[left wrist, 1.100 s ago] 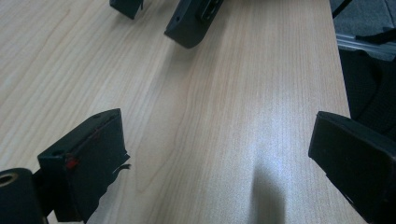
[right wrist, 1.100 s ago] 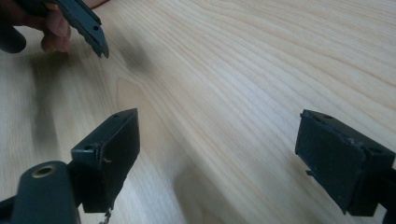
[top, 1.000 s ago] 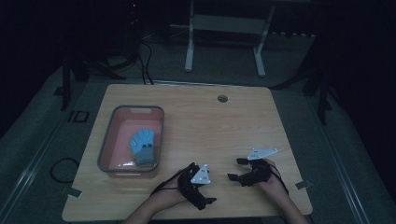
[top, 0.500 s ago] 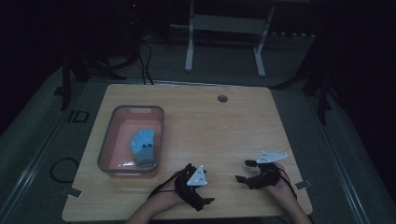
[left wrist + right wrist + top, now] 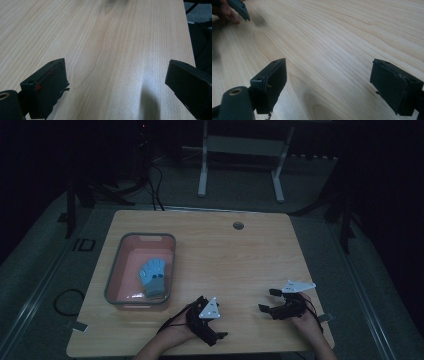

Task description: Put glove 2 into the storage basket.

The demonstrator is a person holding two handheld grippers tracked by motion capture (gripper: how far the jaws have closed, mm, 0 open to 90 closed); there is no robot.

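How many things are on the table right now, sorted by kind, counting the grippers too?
Grippers: 2, the left gripper and the right gripper, both with jaws apart and holding nothing
Bins: 1, a pink bin
Gloves: 1, a blue glove lying in the bin
Total: 4

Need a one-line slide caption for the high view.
Both grippers rest open near the table's front edge; a blue glove lies in the pink bin.

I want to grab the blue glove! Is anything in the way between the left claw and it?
Only the tray's near wall. In the high view, bare table separates the left claw from the tray holding the blue glove.
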